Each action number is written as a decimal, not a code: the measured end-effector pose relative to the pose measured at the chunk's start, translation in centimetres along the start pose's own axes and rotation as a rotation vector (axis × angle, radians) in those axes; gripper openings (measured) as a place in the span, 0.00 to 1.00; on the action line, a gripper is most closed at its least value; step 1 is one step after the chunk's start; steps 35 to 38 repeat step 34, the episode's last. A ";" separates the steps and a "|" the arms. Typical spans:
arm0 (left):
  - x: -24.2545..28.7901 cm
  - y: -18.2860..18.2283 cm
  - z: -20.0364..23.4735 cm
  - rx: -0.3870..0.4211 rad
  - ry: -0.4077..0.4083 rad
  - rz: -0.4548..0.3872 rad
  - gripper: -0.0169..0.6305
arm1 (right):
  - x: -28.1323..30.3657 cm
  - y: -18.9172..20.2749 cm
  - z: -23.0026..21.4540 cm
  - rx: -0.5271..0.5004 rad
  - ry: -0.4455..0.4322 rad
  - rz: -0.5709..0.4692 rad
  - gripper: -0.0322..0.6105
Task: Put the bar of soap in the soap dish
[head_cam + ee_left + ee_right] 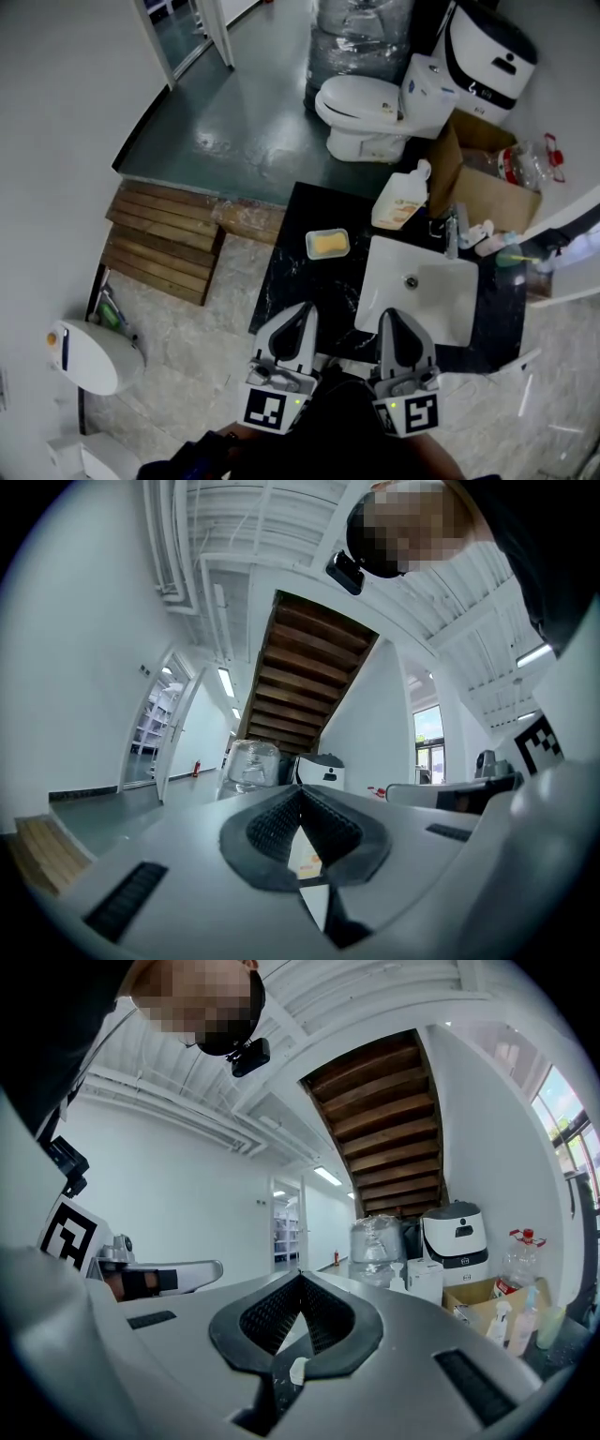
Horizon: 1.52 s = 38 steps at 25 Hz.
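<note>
A yellow bar of soap (327,244) lies in a white soap dish (310,246) on the black counter (286,277), left of the sink. In the head view my left gripper (301,310) and right gripper (389,318) sit side by side at the counter's near edge, well short of the dish. Both point level toward the far wall. In the left gripper view the left gripper (300,787) has its ribbed pads (272,827) meeting at the tips with nothing between them. The right gripper (300,1275) looks the same in its own view, shut and empty.
A white sink (379,281) with a faucet (453,230) is set in the counter's right half. A white pump bottle (401,199) lies at the back. Beyond stand a toilet (361,111), a cardboard box (487,183) and wooden steps (164,239) at left.
</note>
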<state>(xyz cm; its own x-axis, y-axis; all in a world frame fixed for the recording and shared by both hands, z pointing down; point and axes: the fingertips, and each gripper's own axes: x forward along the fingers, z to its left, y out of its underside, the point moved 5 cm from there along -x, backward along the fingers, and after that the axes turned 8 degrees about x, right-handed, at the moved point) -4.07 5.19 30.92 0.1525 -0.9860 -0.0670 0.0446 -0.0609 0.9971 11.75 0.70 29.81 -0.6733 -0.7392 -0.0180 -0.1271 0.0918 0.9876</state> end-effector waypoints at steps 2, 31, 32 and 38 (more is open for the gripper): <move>-0.1 -0.1 -0.3 0.018 0.001 -0.005 0.03 | -0.2 0.0 0.0 -0.012 0.009 0.013 0.06; 0.6 1.0 -0.8 0.033 -0.018 0.047 0.03 | 0.7 1.2 -0.1 -0.018 -0.031 0.071 0.06; 0.7 0.9 -0.8 0.031 -0.020 0.043 0.03 | 0.7 1.2 -0.1 -0.015 -0.035 0.070 0.06; 0.8 1.0 -0.9 0.029 -0.023 0.038 0.03 | 0.7 1.3 -0.2 -0.013 -0.041 0.069 0.06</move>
